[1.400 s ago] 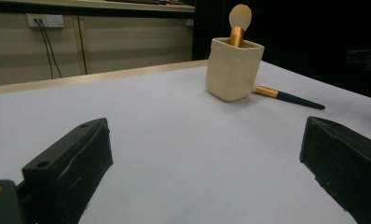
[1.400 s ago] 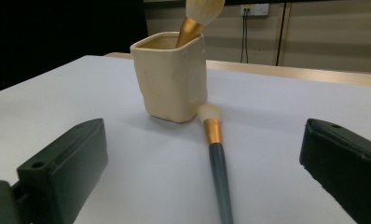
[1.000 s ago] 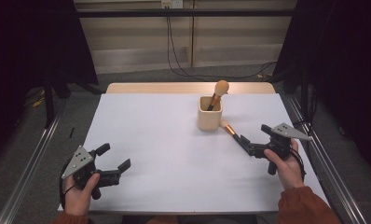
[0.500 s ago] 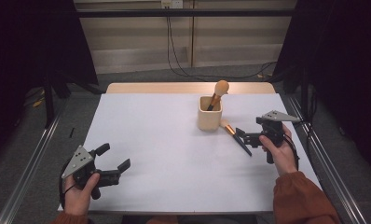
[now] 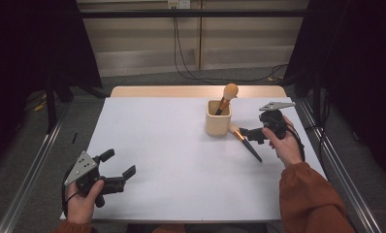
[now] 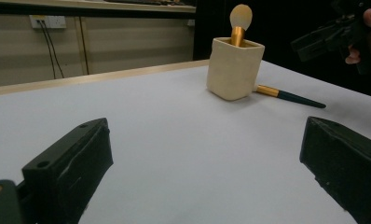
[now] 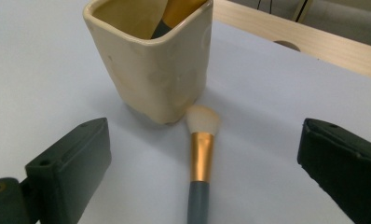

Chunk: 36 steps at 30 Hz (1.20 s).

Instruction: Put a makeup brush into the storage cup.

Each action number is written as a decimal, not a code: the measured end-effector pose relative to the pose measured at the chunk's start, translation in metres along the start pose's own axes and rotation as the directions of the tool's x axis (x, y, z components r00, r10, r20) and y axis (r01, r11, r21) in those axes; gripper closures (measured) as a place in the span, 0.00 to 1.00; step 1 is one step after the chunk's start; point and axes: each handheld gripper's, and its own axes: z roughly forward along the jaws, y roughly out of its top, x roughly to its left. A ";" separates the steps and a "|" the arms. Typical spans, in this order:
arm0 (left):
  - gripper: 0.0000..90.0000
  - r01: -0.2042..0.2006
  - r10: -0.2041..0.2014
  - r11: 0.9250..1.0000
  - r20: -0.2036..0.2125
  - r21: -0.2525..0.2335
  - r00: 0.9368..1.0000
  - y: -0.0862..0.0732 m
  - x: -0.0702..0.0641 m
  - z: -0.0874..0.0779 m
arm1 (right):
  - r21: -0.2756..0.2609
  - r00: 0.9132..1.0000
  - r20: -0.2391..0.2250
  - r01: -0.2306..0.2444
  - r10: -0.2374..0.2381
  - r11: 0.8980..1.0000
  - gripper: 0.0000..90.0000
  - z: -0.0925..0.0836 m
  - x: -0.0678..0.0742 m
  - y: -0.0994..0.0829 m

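The cup (image 7: 153, 65) hides the standing brush's (image 7: 174, 16) handle, and the top edge cuts its head. The lying brush's (image 7: 198, 177) handle runs off the bottom edge, perhaps under the right gripper (image 5: 253, 134).

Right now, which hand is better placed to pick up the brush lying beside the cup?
Right. The right tool is open and hovers just above the lying brush, beside the cup. The left tool is also open, but sits at the near left corner of the table, far from the brush.
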 end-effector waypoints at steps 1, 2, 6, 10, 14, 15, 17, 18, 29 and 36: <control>0.02 0.000 0.000 1.000 0.000 0.001 1.000 0.000 0.000 0.000 | 0.012 1.000 0.000 0.001 -0.001 1.000 0.03 0.001 -0.001 0.001; 0.02 -0.002 0.002 1.000 0.001 0.002 1.000 0.000 0.000 0.000 | 0.021 1.000 -0.002 0.004 -0.004 1.000 0.03 0.003 -0.002 0.003; 0.03 -0.002 0.002 1.000 0.001 0.002 1.000 0.000 0.000 0.000 | 0.067 1.000 -0.001 0.015 -0.015 0.998 0.03 0.009 -0.002 0.009; 0.02 -0.007 0.007 1.000 0.003 0.008 1.000 0.000 -0.001 0.001 | 0.098 1.000 -0.011 0.016 -0.015 0.995 0.03 0.012 -0.002 0.014; 0.02 -0.007 0.007 1.000 0.005 0.006 1.000 0.000 0.000 0.001 | 0.133 1.000 -0.019 0.025 -0.023 0.991 0.03 0.013 -0.003 0.021; 0.02 -0.007 0.007 1.000 0.005 0.006 1.000 0.000 0.000 0.001 | 0.135 1.000 -0.021 0.024 -0.022 0.991 0.02 0.013 -0.003 0.023; 0.03 -0.006 0.006 1.000 0.005 0.006 1.000 0.000 0.000 0.002 | 0.152 1.000 -0.023 0.021 -0.017 0.988 0.02 0.013 -0.004 0.026; 0.02 -0.007 0.007 1.000 0.006 0.006 1.000 0.000 0.000 0.002 | 0.168 0.999 -0.028 0.020 -0.015 0.986 0.02 0.013 -0.004 0.027; 0.02 -0.006 0.006 1.000 0.008 0.008 1.000 0.000 0.000 0.003 | 0.346 0.997 -0.079 0.020 0.008 0.938 0.06 0.023 -0.011 0.031; 0.02 -0.007 0.007 1.000 0.012 0.010 1.000 0.000 0.000 0.004 | 0.450 0.996 -0.088 0.060 -0.022 0.891 0.07 0.032 -0.012 0.033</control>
